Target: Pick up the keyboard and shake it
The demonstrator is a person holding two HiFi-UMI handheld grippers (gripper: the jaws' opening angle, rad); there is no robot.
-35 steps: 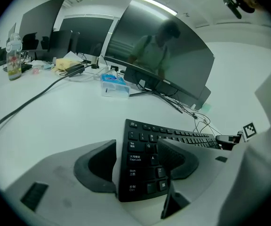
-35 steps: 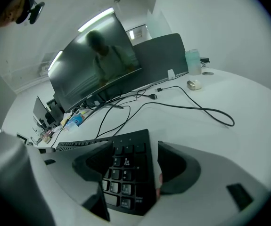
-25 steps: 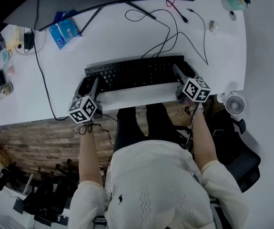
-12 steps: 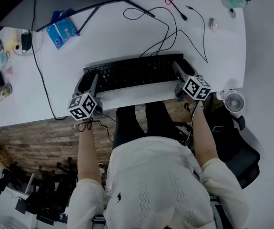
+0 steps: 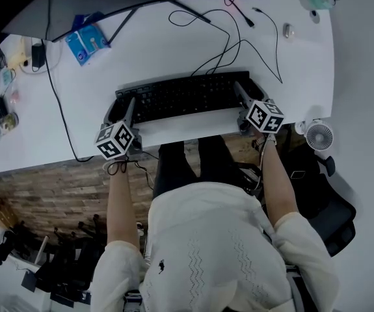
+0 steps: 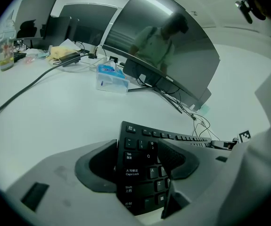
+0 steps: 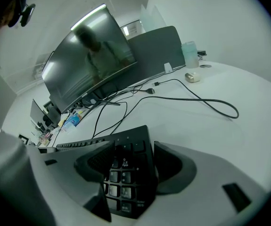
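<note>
A black keyboard lies across the near part of the white desk. My left gripper is at its left end, with jaws closed over the end keys. My right gripper clamps the right end, around the number pad. In each gripper view the keyboard fills the gap between the pads. I cannot tell whether the keyboard rests on the desk or hangs just above it.
A curved monitor stands at the back of the desk. Black cables loop behind the keyboard. A blue tissue pack lies at the back left. A small fan sits off the desk's right corner, beside a chair.
Both grippers and the keyboard have shifted slightly away from the person, further over the desk. The grip at each end looks the same.
</note>
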